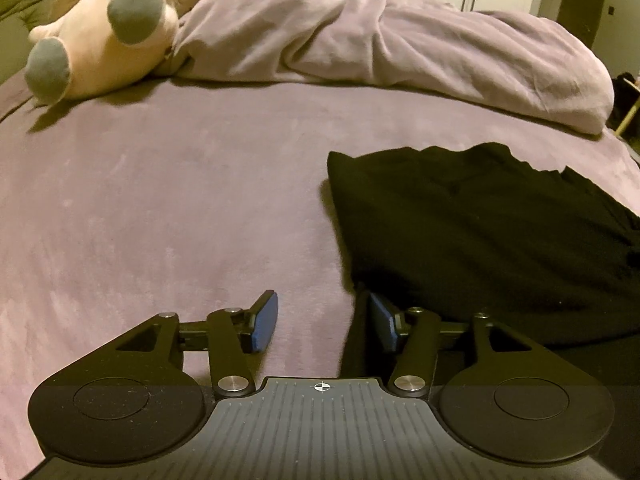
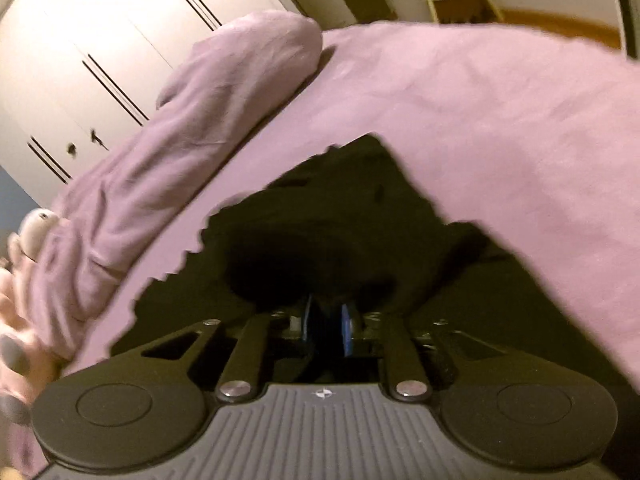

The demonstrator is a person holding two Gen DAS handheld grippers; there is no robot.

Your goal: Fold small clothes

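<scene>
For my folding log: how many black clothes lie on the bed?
1: the black garment lies on the purple sheet, right of the open left gripper; the right gripper pinches it.

A black, soft fabric garment [image 1: 480,232] lies partly folded and mostly flat on the mauve bed sheet [image 1: 180,200], one dark fold bunched and lifted.
</scene>
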